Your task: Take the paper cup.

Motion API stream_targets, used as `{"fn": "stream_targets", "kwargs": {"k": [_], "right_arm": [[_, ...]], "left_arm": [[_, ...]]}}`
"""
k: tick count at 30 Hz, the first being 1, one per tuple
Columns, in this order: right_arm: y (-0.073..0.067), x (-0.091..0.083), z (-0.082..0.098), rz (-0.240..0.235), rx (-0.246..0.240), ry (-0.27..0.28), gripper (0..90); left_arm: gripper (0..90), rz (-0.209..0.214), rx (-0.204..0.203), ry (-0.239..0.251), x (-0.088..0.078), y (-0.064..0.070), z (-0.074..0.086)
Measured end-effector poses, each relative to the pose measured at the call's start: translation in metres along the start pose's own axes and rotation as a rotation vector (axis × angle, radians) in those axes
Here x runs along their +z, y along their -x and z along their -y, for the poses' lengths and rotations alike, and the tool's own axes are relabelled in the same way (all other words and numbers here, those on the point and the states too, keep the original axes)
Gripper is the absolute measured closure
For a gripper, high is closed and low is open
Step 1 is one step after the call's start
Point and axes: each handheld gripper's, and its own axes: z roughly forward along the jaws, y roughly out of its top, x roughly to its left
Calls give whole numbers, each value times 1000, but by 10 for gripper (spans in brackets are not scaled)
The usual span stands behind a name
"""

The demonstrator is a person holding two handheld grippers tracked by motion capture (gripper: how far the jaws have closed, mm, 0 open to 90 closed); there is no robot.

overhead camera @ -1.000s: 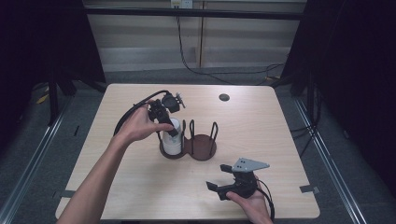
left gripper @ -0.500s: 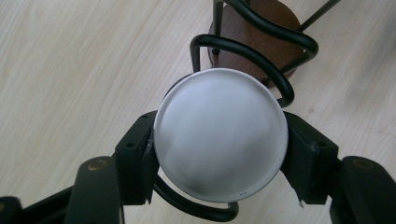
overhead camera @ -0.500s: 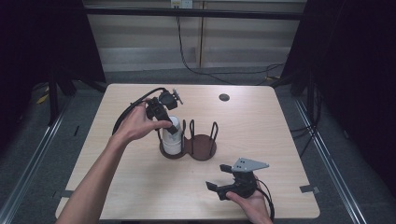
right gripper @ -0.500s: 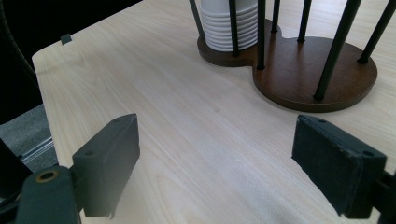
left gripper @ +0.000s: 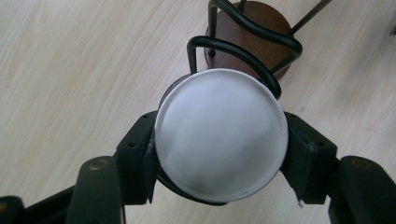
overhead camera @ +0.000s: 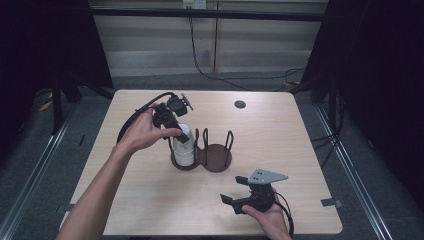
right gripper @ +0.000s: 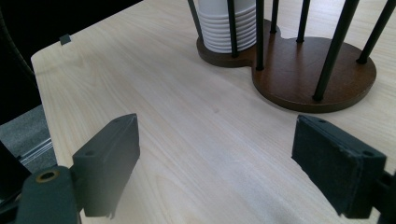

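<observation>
Jaws of the right gripper (overhead camera: 235,202) stand wide apart near the 6 o'clock edge of the bench (overhead camera: 300,140), held low in the person's right hand (overhead camera: 270,222), holding nothing; in the right gripper view they frame bare wood, with the cup holder (right gripper: 299,70) ahead of them toward 12 o'clock. That holder is a dark wooden base of two joined rounds with black wire uprights, standing at about the middle of the bench. Its right-hand round, toward 3 o'clock, is bare; its left-hand round, toward 9 o'clock, carries a stack of white paper cups (overhead camera: 184,147) nested upside down.

Above that stack hangs the left gripper (overhead camera: 172,131), gripped by the person's left hand (overhead camera: 145,132), which reaches in from 7 o'clock. In the left gripper view its jaws press against opposite sides of the top cup (left gripper: 220,147), whose flat white bottom faces the camera, so they look clamped on it. The cup sits over the stack, inside the wire loops (left gripper: 243,51), and whether it has parted from the cups below cannot be told.

The step in hand seems to be drawing one cup off the stack. The next move probably calls for a straight upward pull, keeping clear of the wire loops, with a grip firm enough to hold yet not so hard that the thin wall buckles or the cup beneath comes along. Beyond the holder, toward 1 o'clock, a small dark round disc (overhead camera: 240,104) lies near the far edge.
</observation>
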Motion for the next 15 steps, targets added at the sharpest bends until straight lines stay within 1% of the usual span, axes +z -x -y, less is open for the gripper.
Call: {"fn": "stream_targets", "kwargs": {"k": [1,2,3,4,5,6,8,9,10,12,13,15], "right_arm": [[0,0,0,0,0,-2,146],[0,0,0,1,-1,-4,146],[0,1,0,1,-1,-3,146],[-1,0,0,2,-1,-2,146],[-1,1,0,1,-4,-1,146],[-1,0,0,1,-4,0,146],[-1,0,0,3,-1,1,145],[0,0,0,2,0,0,146],[0,0,0,1,1,-2,146],[0,0,0,1,-3,-1,146],[-1,0,0,1,-2,-3,146],[0,1,0,2,-1,-4,146]], "left_arm": [[368,-3,-9,10,-1,1,1],[368,-6,0,2,-2,1,0],[368,-12,-4,19,-2,3,1],[368,-3,4,12,-4,4,1],[368,-7,0,28,-4,5,1],[368,-9,6,24,-6,5,1],[368,-3,-4,30,-9,4,2],[368,1,-3,34,-10,2,3],[368,3,-16,48,-11,0,4],[368,9,-12,43,-13,-2,5],[368,20,-25,57,-15,-3,7],[368,25,-22,65,-16,-3,8]]}}
